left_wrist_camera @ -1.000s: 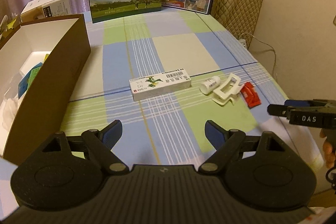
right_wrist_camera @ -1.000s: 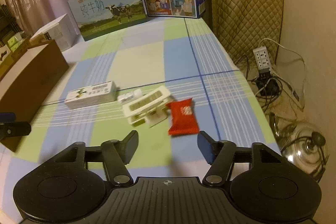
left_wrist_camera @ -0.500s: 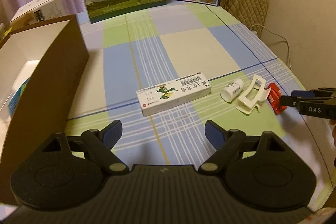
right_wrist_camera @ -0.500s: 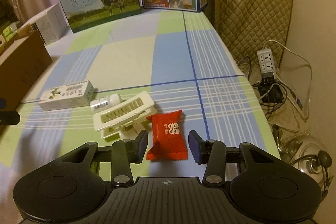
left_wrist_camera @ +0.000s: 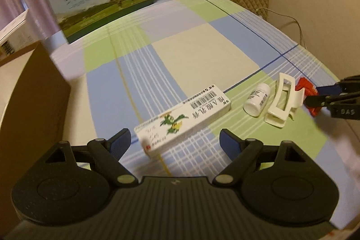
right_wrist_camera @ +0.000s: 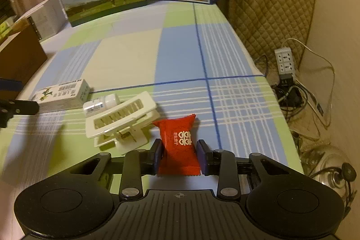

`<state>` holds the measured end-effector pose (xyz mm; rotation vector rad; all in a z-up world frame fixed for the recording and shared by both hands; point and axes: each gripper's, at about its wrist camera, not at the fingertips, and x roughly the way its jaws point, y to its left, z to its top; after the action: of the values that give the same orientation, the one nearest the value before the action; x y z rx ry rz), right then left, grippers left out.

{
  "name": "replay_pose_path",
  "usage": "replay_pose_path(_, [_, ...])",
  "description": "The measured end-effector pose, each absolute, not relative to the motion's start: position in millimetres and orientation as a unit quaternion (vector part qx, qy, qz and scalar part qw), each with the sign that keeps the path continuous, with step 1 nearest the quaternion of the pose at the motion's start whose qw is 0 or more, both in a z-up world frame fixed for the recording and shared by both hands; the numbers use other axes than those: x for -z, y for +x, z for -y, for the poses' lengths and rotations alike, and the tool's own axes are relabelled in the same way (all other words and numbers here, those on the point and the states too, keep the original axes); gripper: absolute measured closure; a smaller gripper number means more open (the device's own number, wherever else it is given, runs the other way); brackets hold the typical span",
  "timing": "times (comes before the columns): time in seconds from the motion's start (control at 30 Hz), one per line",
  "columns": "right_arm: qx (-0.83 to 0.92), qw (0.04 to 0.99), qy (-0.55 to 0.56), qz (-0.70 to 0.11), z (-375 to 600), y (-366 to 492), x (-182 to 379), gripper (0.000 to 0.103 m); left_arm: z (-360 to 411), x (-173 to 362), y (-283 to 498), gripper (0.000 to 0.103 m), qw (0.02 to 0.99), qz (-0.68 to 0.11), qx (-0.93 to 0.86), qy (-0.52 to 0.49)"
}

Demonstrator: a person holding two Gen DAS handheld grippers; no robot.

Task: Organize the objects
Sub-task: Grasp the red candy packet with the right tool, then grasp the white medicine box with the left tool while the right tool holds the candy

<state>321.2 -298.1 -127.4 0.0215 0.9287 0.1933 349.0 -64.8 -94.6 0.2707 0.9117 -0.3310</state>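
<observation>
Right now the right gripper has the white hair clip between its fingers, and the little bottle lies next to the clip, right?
Not quite. The right wrist view shows the red candy packet between the closing right gripper fingers. The white hair clip lies beside it, little bottle next to the clip.

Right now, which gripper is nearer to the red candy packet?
Right. The right gripper has the red candy packet between its closing jaws. The left gripper is far off, open at the white medicine box.

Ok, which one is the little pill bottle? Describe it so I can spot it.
On the checked tablecloth, find the long white medicine box. The bottle lies on its side between that box and the white hair claw: small, round, white-capped.
</observation>
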Motion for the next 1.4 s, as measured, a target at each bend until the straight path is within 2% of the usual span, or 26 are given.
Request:
replay_pose_path(0.23, [-0.074, 0.888, 0.024, -0.454, 310, 319, 124, 0.073, 73, 121, 377, 0.02, 0.858, -0.438, 0.201, 0.175])
replay_pose_path(0.43, [-0.067, 0.887, 0.033, -0.456, 313, 317, 123, 0.073, 75, 136, 394, 0.02, 0.842, -0.463, 0.224, 0.161])
replay_pose_path(0.53, [-0.066, 0.886, 0.035, -0.457, 314, 317, 122, 0.073, 74, 137, 396, 0.03, 0.836, -0.478, 0.228, 0.142])
replay_pose_path(0.6, [-0.067, 0.886, 0.035, -0.458, 314, 317, 122, 0.073, 73, 136, 392, 0.041, 0.835, -0.483, 0.227, 0.134])
replay_pose_path(0.77, [-0.069, 0.884, 0.032, -0.461, 313, 317, 122, 0.073, 75, 133, 379, 0.053, 0.833, -0.499, 0.219, 0.102])
replay_pose_path(1.03, [-0.073, 0.884, 0.032, -0.461, 313, 314, 122, 0.073, 102, 134, 382, 0.057, 0.838, -0.495, 0.202, 0.109])
replay_pose_path(1.2, [-0.078, 0.883, 0.034, -0.461, 313, 307, 122, 0.073, 111, 134, 376, 0.066, 0.842, -0.495, 0.187, 0.107])
replay_pose_path(1.4, [-0.101, 0.878, 0.028, -0.467, 305, 294, 121, 0.073, 98, 132, 346, 0.066, 0.843, -0.509, 0.149, 0.087])
